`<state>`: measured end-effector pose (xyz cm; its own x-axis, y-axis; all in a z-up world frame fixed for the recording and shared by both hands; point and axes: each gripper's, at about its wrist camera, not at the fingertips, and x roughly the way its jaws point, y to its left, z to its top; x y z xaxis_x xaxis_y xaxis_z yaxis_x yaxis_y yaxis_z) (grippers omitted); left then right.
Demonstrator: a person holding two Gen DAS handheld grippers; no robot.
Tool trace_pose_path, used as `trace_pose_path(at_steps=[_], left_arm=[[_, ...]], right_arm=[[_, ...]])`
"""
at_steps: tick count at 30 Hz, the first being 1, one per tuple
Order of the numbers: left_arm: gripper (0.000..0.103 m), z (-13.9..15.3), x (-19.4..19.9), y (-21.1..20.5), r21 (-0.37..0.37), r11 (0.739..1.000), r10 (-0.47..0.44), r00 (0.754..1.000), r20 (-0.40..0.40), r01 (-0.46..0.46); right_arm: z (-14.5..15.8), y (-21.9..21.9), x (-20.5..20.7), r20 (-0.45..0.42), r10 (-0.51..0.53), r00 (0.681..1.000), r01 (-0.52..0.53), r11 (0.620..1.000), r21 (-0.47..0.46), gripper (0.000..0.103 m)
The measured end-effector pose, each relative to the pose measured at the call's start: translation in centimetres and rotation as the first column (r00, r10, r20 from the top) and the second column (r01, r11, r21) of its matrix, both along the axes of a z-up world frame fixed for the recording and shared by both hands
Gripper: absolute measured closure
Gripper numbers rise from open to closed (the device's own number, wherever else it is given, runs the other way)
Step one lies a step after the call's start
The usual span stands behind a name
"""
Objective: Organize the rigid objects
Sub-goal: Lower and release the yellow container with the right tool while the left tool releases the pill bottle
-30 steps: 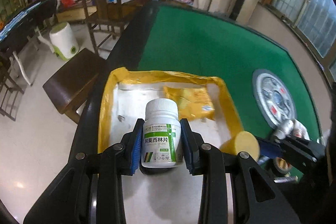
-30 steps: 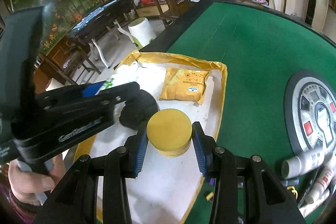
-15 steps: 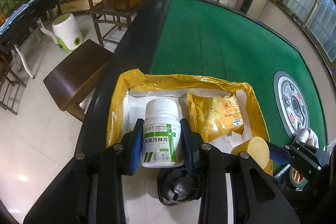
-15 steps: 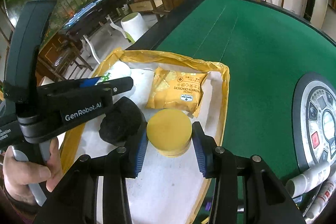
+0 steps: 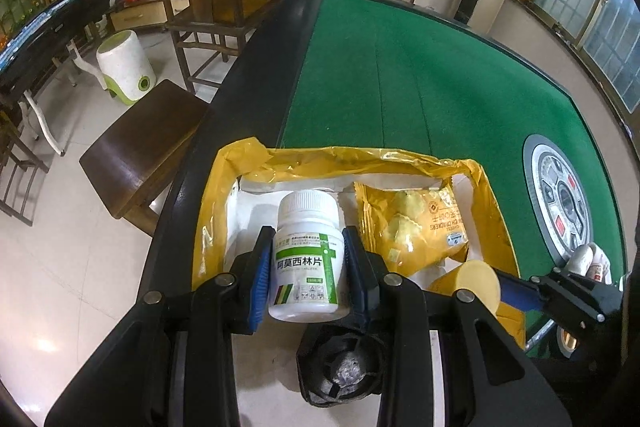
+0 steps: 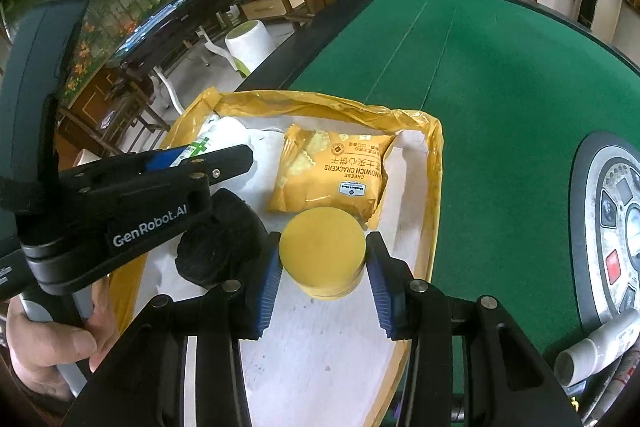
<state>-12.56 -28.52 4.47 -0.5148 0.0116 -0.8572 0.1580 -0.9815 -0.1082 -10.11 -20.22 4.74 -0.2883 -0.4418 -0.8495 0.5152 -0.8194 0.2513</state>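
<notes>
my left gripper [image 5: 306, 279] pinches a white plastic pill bottle [image 5: 307, 259], my right gripper [image 6: 323, 277] a round yellow tin [image 6: 322, 251], both over the yellow-lined white tray [image 6: 435, 163].

Both grippers are black, with blue ridged pads on the inner side of each finger and round silver screws on the joints. The left gripper [image 6: 132, 195] has white letters on its side that say GenRobot.AI. The right gripper [image 6: 322, 277] looks the same.
</notes>
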Motion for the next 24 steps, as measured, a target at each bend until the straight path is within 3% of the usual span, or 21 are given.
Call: trace_pose_path(at_steps=[13, 15, 17, 24], left_arm=[[0.072, 0.0, -0.2, 0.1, -0.009, 1.0, -0.006, 1.0, -0.014, 0.006], [0.069, 0.0, -0.2, -0.1, 0.001, 1.0, -0.007, 1.0, -0.017, 0.007], [0.054, 0.0, -0.1, -0.1, 0.009, 1.0, -0.008, 1.0, -0.023, 0.008], [0.051, 0.2, 0.3, -0.1, 0.036, 0.999, 0.003, 1.0, -0.023, -0.002]], right_arm=[[-0.1, 0.1, -0.2, 0.002, 0.004, 1.0, -0.004, 1.0, 0.008, 0.065], [-0.2, 0.0, -0.2, 0.009, 0.005, 1.0, -0.005, 1.0, 0.017, 0.065], [-0.2, 0.1, -0.1, 0.018, 0.007, 1.0, -0.007, 1.0, 0.016, 0.062], [1.5, 0.9, 0.5, -0.027, -0.007, 1.0, 0.007, 1.0, -0.01, 0.052]])
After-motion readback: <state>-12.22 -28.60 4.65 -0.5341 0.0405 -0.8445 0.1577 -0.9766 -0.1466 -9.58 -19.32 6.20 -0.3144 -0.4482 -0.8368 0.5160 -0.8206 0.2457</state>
